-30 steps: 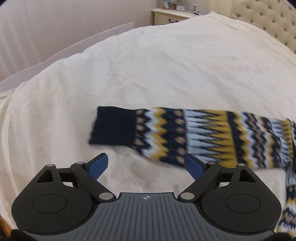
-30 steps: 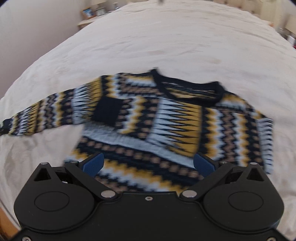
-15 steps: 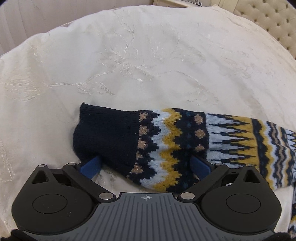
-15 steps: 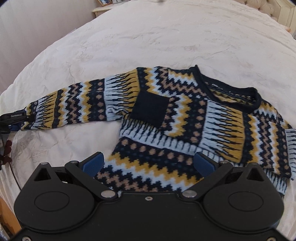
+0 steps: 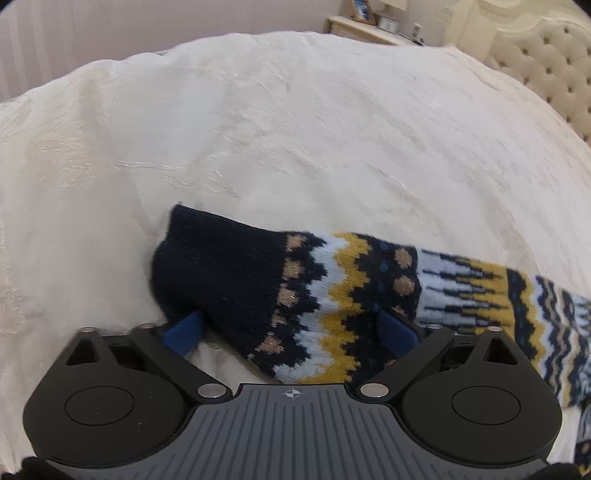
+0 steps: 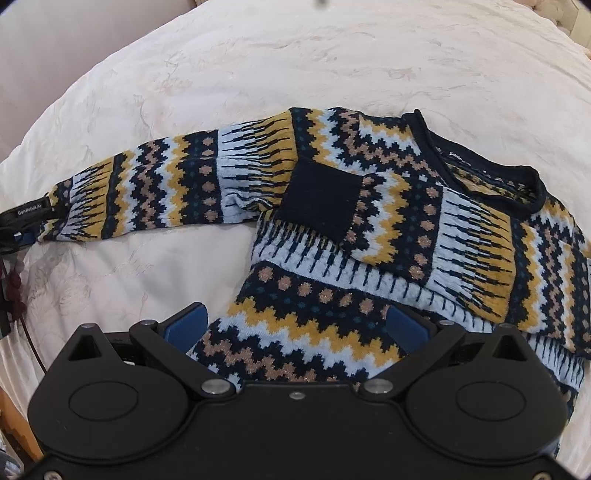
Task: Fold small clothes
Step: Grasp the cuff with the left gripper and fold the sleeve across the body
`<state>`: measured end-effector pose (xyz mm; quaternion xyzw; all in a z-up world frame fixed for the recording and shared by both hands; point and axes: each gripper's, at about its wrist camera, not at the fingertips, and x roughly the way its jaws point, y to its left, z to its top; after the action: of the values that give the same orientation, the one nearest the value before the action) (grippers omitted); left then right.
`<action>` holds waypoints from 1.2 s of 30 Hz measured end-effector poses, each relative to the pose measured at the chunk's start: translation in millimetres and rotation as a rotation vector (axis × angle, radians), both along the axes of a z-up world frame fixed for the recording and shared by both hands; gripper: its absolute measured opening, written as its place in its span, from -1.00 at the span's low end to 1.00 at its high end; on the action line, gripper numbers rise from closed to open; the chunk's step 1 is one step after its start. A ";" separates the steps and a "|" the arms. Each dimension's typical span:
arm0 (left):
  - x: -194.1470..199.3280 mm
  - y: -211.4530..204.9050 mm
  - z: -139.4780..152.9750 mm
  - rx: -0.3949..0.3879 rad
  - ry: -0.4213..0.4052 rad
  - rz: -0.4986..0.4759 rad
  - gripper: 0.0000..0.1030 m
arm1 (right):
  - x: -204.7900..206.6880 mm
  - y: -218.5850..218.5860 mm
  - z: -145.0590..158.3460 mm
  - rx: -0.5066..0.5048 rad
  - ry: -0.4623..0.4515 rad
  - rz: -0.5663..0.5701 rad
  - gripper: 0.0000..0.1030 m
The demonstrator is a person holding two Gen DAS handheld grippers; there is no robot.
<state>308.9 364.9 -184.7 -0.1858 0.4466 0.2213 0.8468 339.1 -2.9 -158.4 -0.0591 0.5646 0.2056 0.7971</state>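
Observation:
A small knitted sweater [image 6: 369,229] in navy, yellow, light blue and tan lies on the white bedspread [image 6: 258,66]. Its right sleeve is folded across the chest, the navy cuff [image 6: 321,199] on top. Its left sleeve [image 6: 155,188] stretches out to the left. My left gripper [image 5: 291,328] is open, its blue pads either side of that sleeve's navy cuff [image 5: 221,273], which lies between the jaws. It also shows at the left edge of the right wrist view [image 6: 22,221]. My right gripper [image 6: 295,325] is open over the sweater's lower hem.
A tufted cream headboard [image 5: 554,74] stands at the back right. A bedside table [image 5: 369,29] with small items stands behind the bed. The bed's left edge drops off near a wall [image 6: 44,55]. A wooden edge [image 6: 18,435] shows at lower left.
My left gripper has closed in on the sleeve cuff, which now lies between its open jaws. My right gripper has moved closer over the sweater's hem.

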 end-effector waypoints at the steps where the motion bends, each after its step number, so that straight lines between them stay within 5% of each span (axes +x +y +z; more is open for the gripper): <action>1: -2.0 0.4 2.9 0.002 -0.003 0.009 0.29 | 0.5 0.4 -0.4 0.000 0.002 0.003 0.99; 2: -5.1 1.3 6.5 0.016 -0.003 0.028 -0.09 | 0.8 0.5 -0.5 0.001 0.003 0.005 0.99; 4: -10.6 3.9 14.3 0.007 -0.014 0.049 -0.54 | 1.1 0.1 0.0 0.009 0.001 0.005 0.99; 7: -17.0 2.4 32.5 -0.007 -0.062 0.043 -0.70 | -0.4 -2.9 0.7 0.029 -0.004 -0.003 0.99; 15: 2.4 -55.7 114.6 0.069 -0.250 -0.136 -0.76 | -17.0 -35.5 0.6 0.083 -0.005 -0.070 0.99; 24: 48.3 -203.1 175.7 0.022 -0.421 -0.388 -0.76 | -33.9 -117.7 3.8 0.165 -0.015 -0.166 0.99; 29: 67.8 -303.8 173.1 -0.032 -0.446 -0.545 -0.76 | -39.9 -178.0 3.4 0.179 -0.022 -0.247 0.99; 36: 74.6 -407.2 122.2 -0.115 -0.338 -0.741 -0.74 | -44.7 -251.5 3.3 0.176 -0.044 -0.353 0.99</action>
<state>383.5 -42.3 -62.6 -0.0931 0.3496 -0.1574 0.9189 294.4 -254.4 -155.1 0.1061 0.5285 0.1098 0.8351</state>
